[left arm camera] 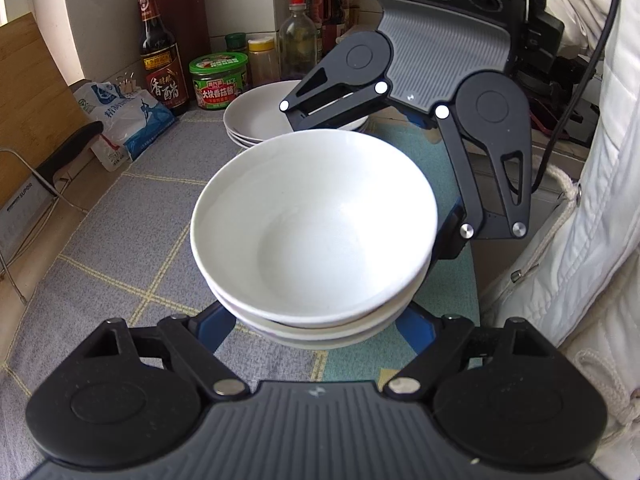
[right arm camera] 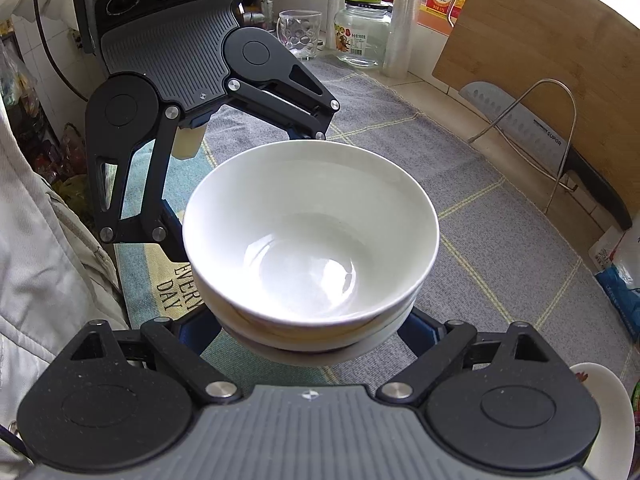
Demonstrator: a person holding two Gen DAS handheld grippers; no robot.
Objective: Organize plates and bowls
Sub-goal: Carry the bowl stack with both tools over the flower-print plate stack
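Note:
A stack of white bowls [left arm camera: 316,236] stands on the grey checked mat [left arm camera: 132,240]; it also shows in the right wrist view [right arm camera: 312,240]. My left gripper [left arm camera: 320,320] straddles the stack's lower bowls from one side, its blue fingers [left arm camera: 214,326] pressed to the stack. My right gripper [right arm camera: 312,328] faces it from the opposite side and closes on the stack the same way. Each gripper shows in the other's view beyond the bowls. A stack of white plates [left arm camera: 260,120] sits behind.
Sauce bottles [left arm camera: 160,52] and jars [left arm camera: 218,80] line the back wall, with a salt bag [left arm camera: 124,120] at left. A cleaver [right arm camera: 552,136] leans on a wire stand by a wooden board [right arm camera: 540,40]. A glass mug [right arm camera: 300,34] and jar [right arm camera: 362,28] stand behind. A white jacket [left arm camera: 580,200] is alongside.

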